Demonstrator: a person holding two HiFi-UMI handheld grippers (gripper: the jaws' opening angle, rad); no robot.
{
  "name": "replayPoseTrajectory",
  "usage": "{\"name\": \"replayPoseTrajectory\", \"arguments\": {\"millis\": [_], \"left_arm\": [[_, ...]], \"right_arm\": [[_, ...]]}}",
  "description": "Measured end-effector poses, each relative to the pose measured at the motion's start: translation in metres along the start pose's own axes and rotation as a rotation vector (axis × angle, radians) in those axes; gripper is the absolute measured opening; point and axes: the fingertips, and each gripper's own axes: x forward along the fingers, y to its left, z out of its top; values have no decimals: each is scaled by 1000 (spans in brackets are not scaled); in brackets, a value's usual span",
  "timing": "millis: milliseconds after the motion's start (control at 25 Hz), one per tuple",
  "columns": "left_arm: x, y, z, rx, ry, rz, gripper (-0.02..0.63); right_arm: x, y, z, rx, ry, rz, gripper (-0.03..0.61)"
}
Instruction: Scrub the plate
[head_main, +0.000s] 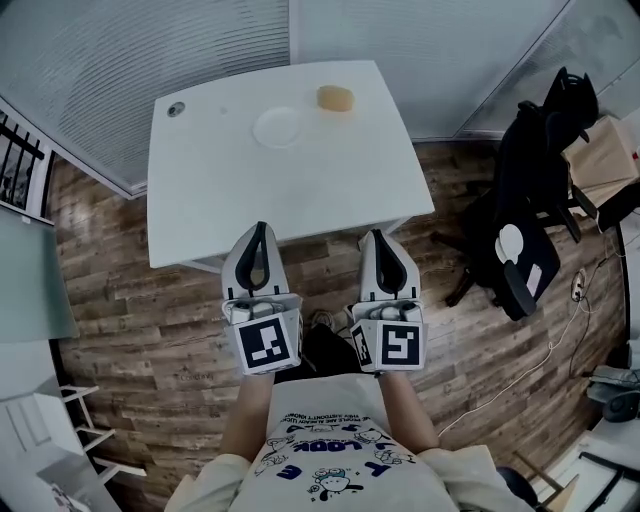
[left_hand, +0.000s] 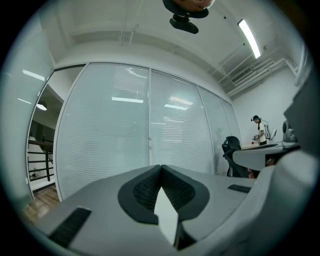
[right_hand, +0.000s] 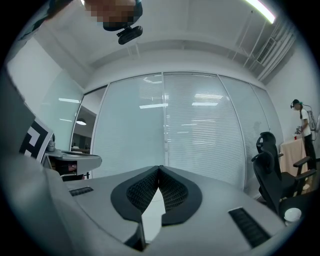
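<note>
1. Head view: a white bench (head_main: 220, 190) stands on a wooden floor (head_main: 120, 290). The white plate (head_main: 278, 127) lies flat on the far half of the bench, near its middle. A yellowish sponge (head_main: 335, 98) sits at the far edge of the bench, just beside the plate but not touching it. A black office chair (head_main: 535, 200) stands off the right side of the bench.
2. Also in the head view, the left tool (head_main: 261, 230) and the right tool (head_main: 381, 236) are held side by side at the near edge of the bench, tips pointing toward it. Both are well apart from the plate and the sponge.
3. Left gripper view: the left tool's jaws meet at their tips and nothing is between them. It is closed and empty. Beyond it is a glass wall (left_hand: 130, 145) with blinds, and a person (left_hand: 260, 132) stands far off at the right.
4. Right gripper view: the right tool's jaws are also pressed together at the tips, with nothing held. The same glass wall fills the background, and the office chair shows at the right.
</note>
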Motion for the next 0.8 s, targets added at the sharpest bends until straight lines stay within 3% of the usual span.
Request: {"name": "replayPoseTrajectory", "arguments": {"millis": [800], "left_arm": [[59,-14,-24,-4,81,78,34]], "right_arm": [[60,-40,-25,52,45,71,18]]}}
